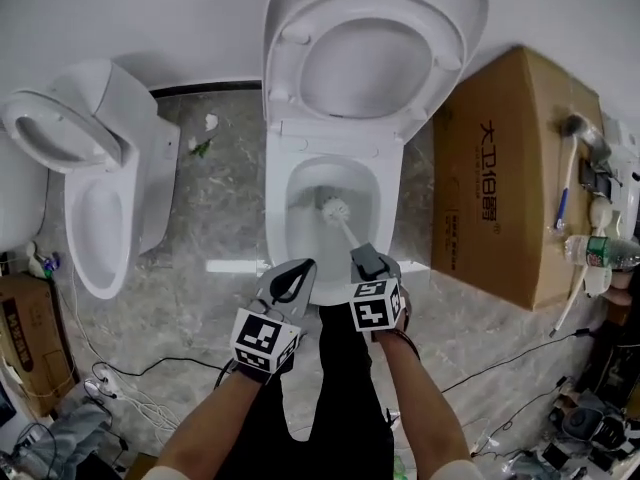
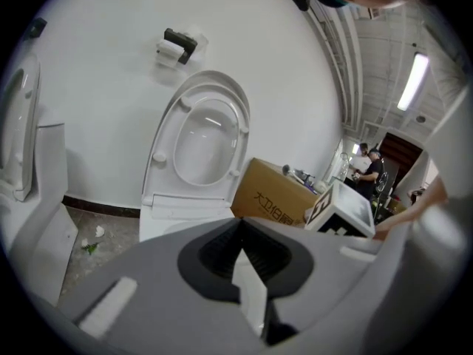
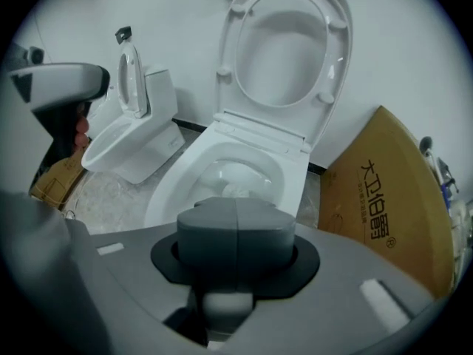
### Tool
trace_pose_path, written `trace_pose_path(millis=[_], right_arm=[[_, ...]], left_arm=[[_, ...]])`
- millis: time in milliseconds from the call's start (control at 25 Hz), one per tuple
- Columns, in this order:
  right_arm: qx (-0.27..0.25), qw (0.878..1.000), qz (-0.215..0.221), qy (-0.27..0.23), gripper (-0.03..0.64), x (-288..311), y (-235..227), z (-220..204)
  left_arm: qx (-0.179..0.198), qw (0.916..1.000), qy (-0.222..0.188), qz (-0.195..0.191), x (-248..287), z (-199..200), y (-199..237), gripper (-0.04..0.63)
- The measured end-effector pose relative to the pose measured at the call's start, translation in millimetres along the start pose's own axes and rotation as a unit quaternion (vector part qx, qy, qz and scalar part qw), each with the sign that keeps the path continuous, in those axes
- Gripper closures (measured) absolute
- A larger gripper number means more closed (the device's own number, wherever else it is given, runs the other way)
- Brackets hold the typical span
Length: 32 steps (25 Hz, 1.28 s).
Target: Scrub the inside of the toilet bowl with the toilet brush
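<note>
Right gripper [image 1: 367,260] is clenching the brush [image 1: 335,209] handle. The brush head is sitting inside the bowl [image 1: 303,190], ahead and below, with the handle slanting forward-left. Left gripper [image 1: 291,284] is hanging closed and empty by the near rim.

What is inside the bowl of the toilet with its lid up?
The toilet brush, white head down in the toilet bowl, its handle clamped in the right gripper. The bristles cover the bottom beneath them, so that spot cannot be seen.

Toilet brush [image 1: 336,210] — head down inside toilet bowl [image 1: 277,228].
</note>
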State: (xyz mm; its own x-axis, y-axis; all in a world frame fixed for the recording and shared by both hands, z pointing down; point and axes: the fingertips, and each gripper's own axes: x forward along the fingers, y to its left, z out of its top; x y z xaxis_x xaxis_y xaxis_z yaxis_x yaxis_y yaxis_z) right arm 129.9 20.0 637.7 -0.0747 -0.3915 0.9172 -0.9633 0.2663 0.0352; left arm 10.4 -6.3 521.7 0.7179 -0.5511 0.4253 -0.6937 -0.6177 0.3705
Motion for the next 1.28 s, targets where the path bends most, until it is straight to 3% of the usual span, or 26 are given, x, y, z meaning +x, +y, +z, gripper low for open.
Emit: trace_pose_path(millis=[320, 680, 1280], right_arm=[[0.046, 0.997, 0.004, -0.059, 0.454, -125, 16, 10], [0.049, 0.987, 0.0, -0.151, 0.454, -277, 30, 42], [0.068, 0.932, -0.017, -0.355, 0.454, -489, 21, 135]], left_arm=[[0.026, 0.9994, -0.013, -0.021, -53, 71, -37, 0.589], [0.043, 0.9976, -0.039, -0.036, -119, 152, -78, 0.589], [0.072, 0.9883, -0.125, -0.05, -218, 314, -132, 0.589]])
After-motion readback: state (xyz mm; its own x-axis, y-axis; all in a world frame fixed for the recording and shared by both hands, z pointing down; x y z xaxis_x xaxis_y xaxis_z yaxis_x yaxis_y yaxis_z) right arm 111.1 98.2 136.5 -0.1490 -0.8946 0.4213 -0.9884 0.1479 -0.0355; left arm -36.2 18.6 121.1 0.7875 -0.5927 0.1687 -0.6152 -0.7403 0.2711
